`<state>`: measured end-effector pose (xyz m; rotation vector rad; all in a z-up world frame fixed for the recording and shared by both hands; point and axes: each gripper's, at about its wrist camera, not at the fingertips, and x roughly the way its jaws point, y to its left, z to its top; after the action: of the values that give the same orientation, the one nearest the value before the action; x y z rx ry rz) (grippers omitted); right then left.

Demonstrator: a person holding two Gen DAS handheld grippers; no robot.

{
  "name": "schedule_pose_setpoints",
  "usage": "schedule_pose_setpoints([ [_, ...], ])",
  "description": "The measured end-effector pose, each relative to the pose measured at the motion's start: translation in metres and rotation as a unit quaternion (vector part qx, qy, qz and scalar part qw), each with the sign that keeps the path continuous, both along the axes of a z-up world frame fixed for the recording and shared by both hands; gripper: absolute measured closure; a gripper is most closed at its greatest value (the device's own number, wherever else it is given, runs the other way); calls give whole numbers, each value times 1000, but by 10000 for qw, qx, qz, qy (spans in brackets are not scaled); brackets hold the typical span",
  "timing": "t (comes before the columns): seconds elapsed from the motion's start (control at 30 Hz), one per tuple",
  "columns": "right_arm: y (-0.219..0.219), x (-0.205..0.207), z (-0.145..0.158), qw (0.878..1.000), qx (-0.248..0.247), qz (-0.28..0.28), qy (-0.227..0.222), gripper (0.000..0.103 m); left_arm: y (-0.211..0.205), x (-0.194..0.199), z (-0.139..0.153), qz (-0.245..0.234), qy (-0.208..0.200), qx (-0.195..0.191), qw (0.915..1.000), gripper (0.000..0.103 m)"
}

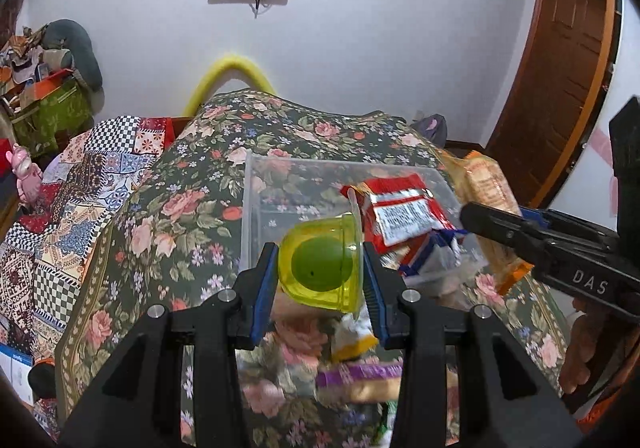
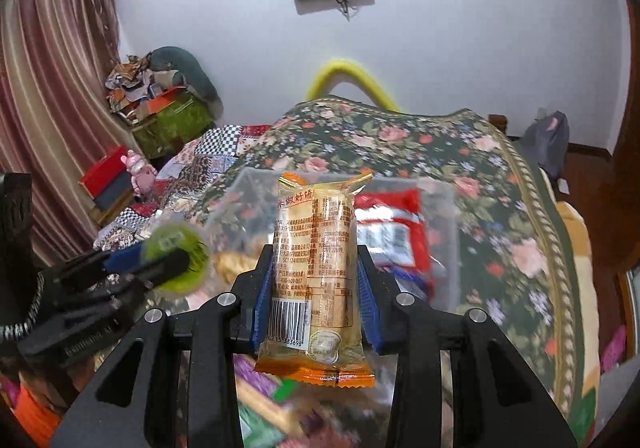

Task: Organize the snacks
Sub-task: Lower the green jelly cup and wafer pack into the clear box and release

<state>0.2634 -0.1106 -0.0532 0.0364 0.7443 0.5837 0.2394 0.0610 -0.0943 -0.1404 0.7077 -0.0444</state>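
Note:
My left gripper (image 1: pixel 320 268) is shut on a yellow-green jelly cup (image 1: pixel 320 264), held on its side just before the near rim of a clear plastic bin (image 1: pixel 256 183). It also shows in the right wrist view (image 2: pixel 176 260), blurred. My right gripper (image 2: pixel 316 272) is shut on an orange-ended rice cracker packet (image 2: pixel 316 268), held upright in front of the bin (image 2: pixel 452 232). In the left wrist view the right gripper (image 1: pixel 500 226) comes in from the right with the packet (image 1: pixel 488 191) behind it. A red snack packet (image 1: pixel 400 211) lies in the bin and shows in the right wrist view (image 2: pixel 396 232).
The bin stands on a floral bedspread (image 1: pixel 168 207). Several loose snack packets lie on the near side, among them a purple one (image 1: pixel 360 374) and a yellow-white one (image 1: pixel 352 336). A patchwork quilt (image 1: pixel 60 207) lies left. A wooden door (image 1: pixel 560 79) is at the right.

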Motion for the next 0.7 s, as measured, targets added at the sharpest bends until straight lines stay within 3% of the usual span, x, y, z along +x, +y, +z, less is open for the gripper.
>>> schedule_pose_setpoints([
  [0.43,40,38,-24,9990,-209,23,397,68,18,50,-28,296,351,-153,9988,63],
  [0.7,46,40,-30,9984,-349,101,442,66,24,63,-42,257,512,-233,9981,63],
])
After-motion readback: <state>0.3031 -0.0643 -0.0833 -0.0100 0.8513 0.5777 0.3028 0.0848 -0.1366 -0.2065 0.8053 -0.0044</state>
